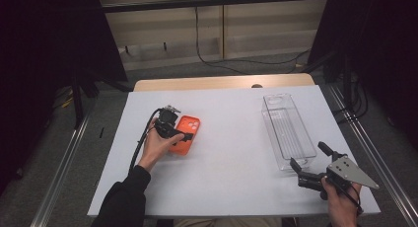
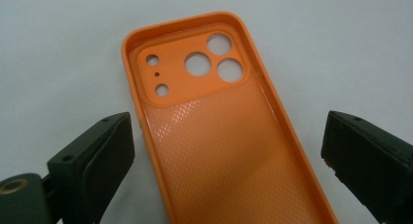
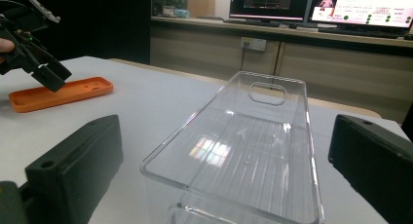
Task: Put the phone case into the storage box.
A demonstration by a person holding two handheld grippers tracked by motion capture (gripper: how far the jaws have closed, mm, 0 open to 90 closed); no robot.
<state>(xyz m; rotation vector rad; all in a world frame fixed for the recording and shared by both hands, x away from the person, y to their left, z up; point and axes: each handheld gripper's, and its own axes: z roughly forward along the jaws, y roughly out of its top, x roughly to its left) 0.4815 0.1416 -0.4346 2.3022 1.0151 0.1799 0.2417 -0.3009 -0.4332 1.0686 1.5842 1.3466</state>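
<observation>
The orange phone case [image 2: 219,126] lies flat on the white worktop [image 1: 231,153] with its hollow side up, directly under the left tool [image 2: 226,151]; its long axis runs along the direction in which this tool looks, and the end with the camera holes points away from it. The left tool is released, its two jaws standing wide on both sides of the case without touching it. Well apart, the right tool [image 3: 229,175] is also released and holds nothing, with the clear plastic tray [image 3: 292,151] just in front of it, its long axis leading away from this tool.
</observation>
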